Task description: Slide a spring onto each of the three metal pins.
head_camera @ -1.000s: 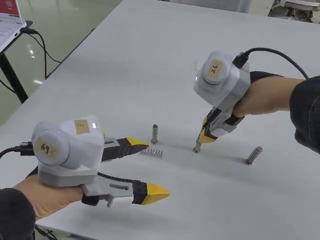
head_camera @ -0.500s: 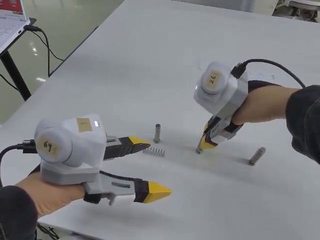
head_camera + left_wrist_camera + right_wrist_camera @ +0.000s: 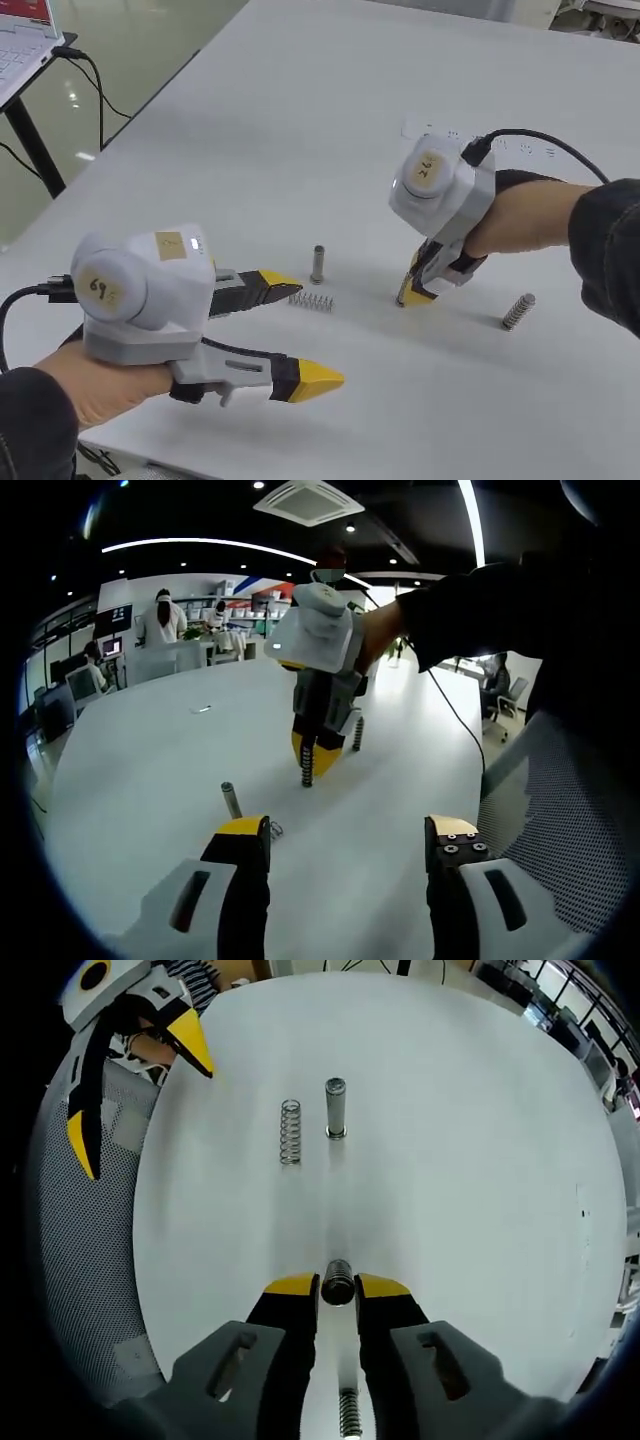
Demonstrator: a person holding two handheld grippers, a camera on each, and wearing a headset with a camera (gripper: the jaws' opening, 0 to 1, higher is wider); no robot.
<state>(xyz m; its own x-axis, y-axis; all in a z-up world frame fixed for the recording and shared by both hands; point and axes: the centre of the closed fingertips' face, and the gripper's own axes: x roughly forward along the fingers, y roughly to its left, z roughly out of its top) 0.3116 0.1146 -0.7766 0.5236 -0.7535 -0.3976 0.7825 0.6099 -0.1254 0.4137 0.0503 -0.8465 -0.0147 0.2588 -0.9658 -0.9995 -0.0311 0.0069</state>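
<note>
**Gripping a pin upright near the middle of the surface**

Right hand-held gripper (image 3: 410, 297) points steeply down, its jaws closed on the gripped pin (image 3: 402, 298), which stands on the white surface (image 3: 300, 130). From the right gripper view the yellow tips press both sides of the pin's round top (image 3: 338, 1290). In the left gripper view the piece below the tips (image 3: 308, 773) looks ribbed like a coil, though whether a spring sits on it cannot be told.

Left hand-held gripper (image 3: 300, 332) is held low by the near edge, jaws wide apart and gripping nothing, aimed across the surface toward the right one. In its own view the two tips (image 3: 347, 832) frame the right hand-held gripper (image 3: 315, 760).

Bare pin (image 3: 318, 264) stands upright between the two grippers, toward the left edge from the gripped pin. Loose spring (image 3: 311, 301) lies flat just beside it on the near-edge side, apart from it; the right gripper view shows the two side by side (image 3: 335, 1108) (image 3: 290, 1132).

Right spring (image 3: 516, 311) rests tilted on the surface to the right of the gripped pin, well apart from the rest.
</note>
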